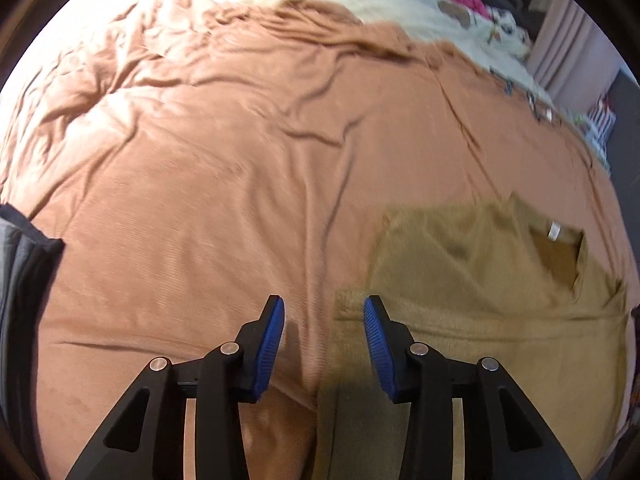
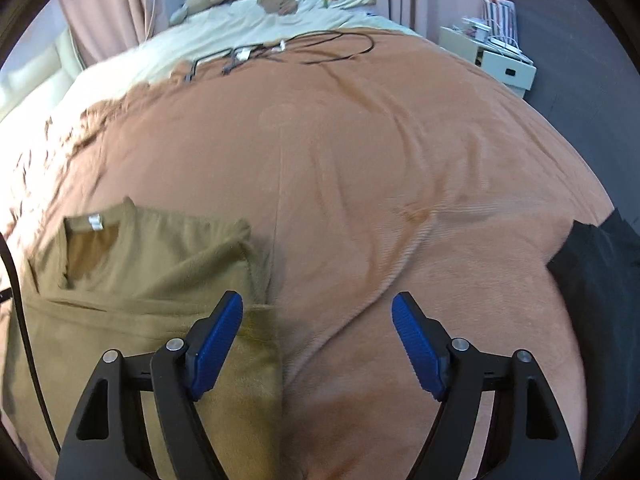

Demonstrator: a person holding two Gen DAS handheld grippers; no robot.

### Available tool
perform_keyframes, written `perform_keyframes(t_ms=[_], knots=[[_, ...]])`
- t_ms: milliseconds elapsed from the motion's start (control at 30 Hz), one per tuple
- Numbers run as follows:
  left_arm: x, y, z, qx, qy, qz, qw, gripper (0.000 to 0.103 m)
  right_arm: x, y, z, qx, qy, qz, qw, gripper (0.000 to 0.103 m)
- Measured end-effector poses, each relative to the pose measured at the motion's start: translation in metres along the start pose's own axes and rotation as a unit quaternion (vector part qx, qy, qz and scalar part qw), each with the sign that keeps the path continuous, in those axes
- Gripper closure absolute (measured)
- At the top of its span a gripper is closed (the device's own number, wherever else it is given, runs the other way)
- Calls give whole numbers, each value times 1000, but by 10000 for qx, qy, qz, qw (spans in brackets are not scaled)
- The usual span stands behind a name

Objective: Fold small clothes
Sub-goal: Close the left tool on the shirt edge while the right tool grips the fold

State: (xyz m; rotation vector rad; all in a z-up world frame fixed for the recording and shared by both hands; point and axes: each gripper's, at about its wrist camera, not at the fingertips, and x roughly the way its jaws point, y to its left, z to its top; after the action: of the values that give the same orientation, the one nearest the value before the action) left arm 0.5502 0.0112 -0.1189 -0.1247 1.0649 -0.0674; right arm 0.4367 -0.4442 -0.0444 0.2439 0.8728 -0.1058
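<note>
Bed (image 1: 200,184): was covered by a wrinkled orange-brown blanket, with a cream cover at its far end
Olive shirt (image 2: 132,272): lay flat on the blanket, neck opening and white label at its far edge, one side folded in; it sat right of the left tool and left of the right tool
Dark garment (image 2: 600,264): lay at the bed's edge, well apart from the shirt
Cables (image 2: 280,50): lay in a tangle near the cream cover
Right hand-held gripper (image 2: 317,309): was wide open and empty, its left finger over the shirt's edge
Left hand-held gripper (image 1: 324,312): was partly open, holding nothing, above the shirt's near corner
</note>
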Motion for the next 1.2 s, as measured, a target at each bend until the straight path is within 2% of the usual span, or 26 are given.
perform_keyframes(t_ms=[133, 333, 600, 700, 867, 900, 933, 1033, 1100, 1200], knots=[[-17, 12, 0, -80, -80, -308, 9995, 59, -12, -5, -12, -10, 91, 191, 9998, 27], [-26, 25, -8, -53, 6, -491, 9988, 59, -23, -10, -18, -210, 213, 479, 9984, 27], [-10, 10, -14, 276, 299, -788, 9961, 59, -12, -12, -23, -245, 492, 759, 9956, 27], [1, 3, -14, 321, 386, -784, 9957, 59, -2, -12, -21, -199, 592, 870, 9942, 37], [22, -1, -16, 249, 627, -791, 9946, 59, 9, -8, -18, -227, 624, 895, 9938, 45], [26, -3, -17, 269, 647, -760, 9946, 59, 10, -8, -17, -245, 603, 898, 9938, 50], [28, -3, -17, 284, 651, -732, 9948, 59, 11, -7, -17, -258, 579, 889, 9940, 59], [28, -2, -17, 222, 605, -774, 9949, 68, 12, -5, -15, -176, 511, 939, 9941, 75], [27, 1, -15, 106, 592, -859, 9945, 77, 11, -3, -13, -204, 467, 960, 9941, 82], [24, 0, -15, 89, 553, -843, 9949, 84, 12, 3, -12, -309, 428, 985, 9937, 85]])
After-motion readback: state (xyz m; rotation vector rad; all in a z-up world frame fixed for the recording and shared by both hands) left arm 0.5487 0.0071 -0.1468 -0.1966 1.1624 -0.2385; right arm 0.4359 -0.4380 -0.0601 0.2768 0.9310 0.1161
